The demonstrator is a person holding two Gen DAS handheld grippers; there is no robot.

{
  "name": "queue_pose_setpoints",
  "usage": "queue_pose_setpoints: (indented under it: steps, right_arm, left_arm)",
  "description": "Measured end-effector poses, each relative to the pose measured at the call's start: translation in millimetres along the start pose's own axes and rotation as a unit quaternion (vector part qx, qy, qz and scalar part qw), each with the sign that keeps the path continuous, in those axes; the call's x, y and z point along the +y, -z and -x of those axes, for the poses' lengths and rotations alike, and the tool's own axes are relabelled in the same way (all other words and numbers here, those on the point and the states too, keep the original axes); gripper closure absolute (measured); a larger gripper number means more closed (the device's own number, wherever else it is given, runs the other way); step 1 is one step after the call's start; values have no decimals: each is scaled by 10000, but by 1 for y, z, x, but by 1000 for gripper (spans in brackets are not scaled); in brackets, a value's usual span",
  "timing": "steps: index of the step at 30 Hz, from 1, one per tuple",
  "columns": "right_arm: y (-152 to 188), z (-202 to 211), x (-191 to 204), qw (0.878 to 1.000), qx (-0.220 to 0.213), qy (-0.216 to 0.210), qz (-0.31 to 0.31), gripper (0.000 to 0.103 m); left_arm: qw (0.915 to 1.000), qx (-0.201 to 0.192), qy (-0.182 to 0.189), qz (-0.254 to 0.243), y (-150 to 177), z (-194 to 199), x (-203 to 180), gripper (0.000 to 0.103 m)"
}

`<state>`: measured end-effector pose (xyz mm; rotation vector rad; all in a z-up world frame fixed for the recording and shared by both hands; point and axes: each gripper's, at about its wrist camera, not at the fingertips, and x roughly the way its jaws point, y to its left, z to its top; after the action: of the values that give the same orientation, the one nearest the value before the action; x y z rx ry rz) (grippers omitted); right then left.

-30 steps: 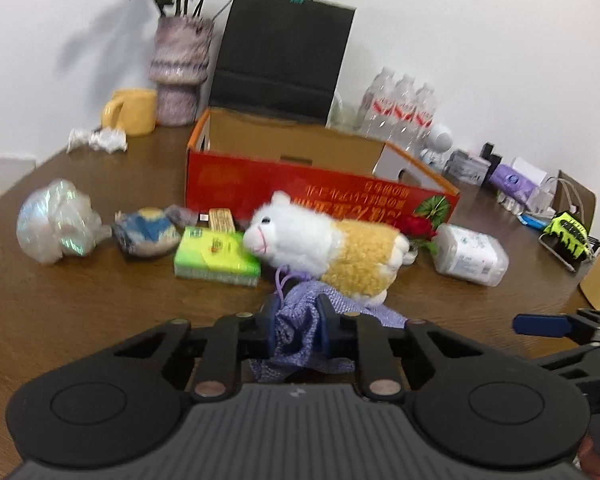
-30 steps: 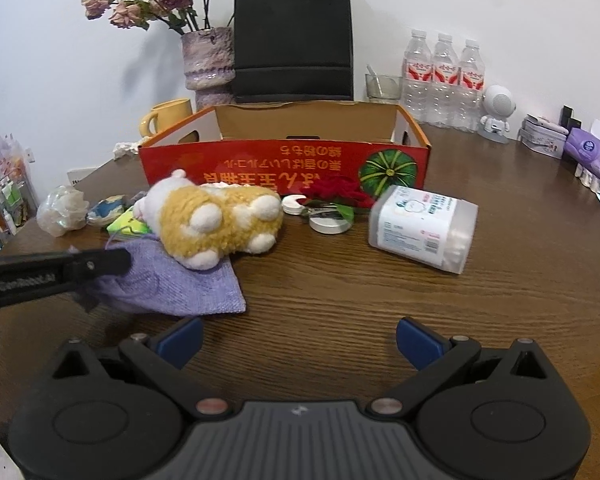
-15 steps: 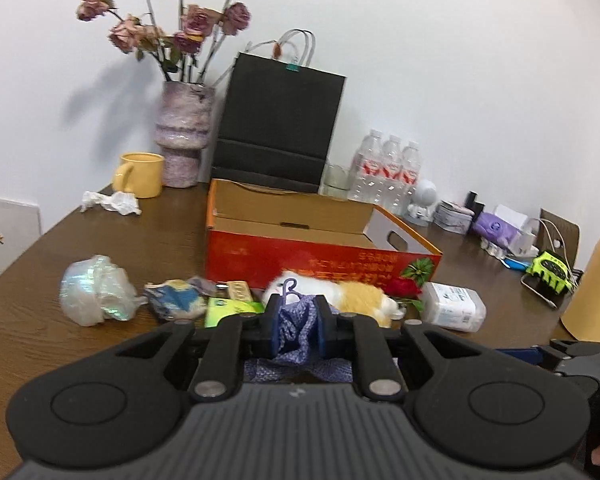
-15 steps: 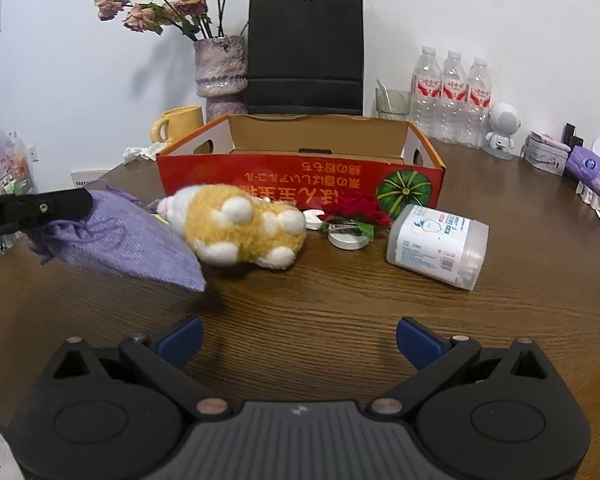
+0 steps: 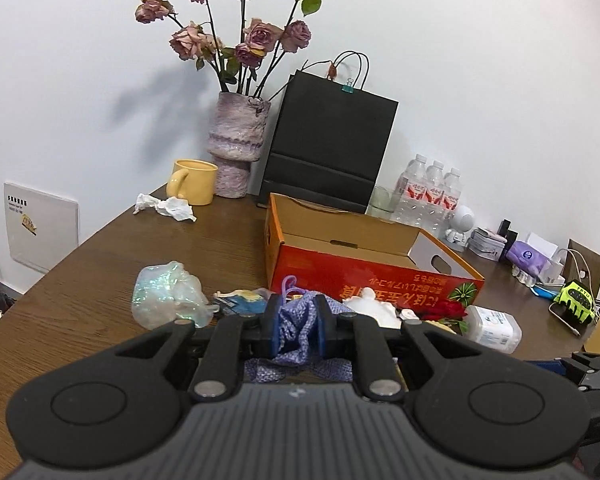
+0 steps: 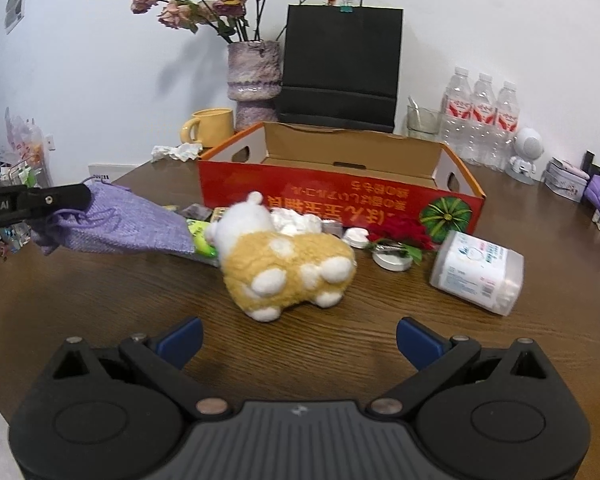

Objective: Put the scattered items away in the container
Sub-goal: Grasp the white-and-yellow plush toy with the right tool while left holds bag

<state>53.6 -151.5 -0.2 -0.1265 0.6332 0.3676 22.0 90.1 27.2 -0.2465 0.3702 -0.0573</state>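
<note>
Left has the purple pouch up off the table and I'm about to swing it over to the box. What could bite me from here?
1. The left gripper pinches only the bunched neck of the pouch; the body hangs free, so a fast swing may slip it.
2. The trailing end hangs low near the plush and green pack and may drag them.
3. The box has a tall front wall; a low carry could catch it.

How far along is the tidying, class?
Done: nothing visible in the red box yet. In hand: the left gripper holds the purple pouch above the table. Left: plush toy, wipes tub, rose, iridescent bag. Right gripper open, idle.
</note>
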Motion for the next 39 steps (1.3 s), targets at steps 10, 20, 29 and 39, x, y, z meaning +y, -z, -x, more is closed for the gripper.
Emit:
queue_pose_setpoints:
  steps: [10, 20, 29, 39]
  right_arm:
    - [-16, -37, -6, 9996, -97, -267, -13, 0]
    - [-31, -79, -14, 9983, 48, -572, -53, 0]
    - [-31, -92, -13, 9984, 97, -553, -56, 0]
    - [-28, -84, -13, 9989, -68, -459, 4, 10]
  left_arm:
    - [9997, 99, -159, 124, 2, -11, 12, 86]
    - [9989, 284, -287, 217, 4, -33, 16, 86]
    - [9985, 411, -367, 69, 5, -53, 14, 86]
    - [9983, 446, -379, 3, 5, -57, 12, 86]
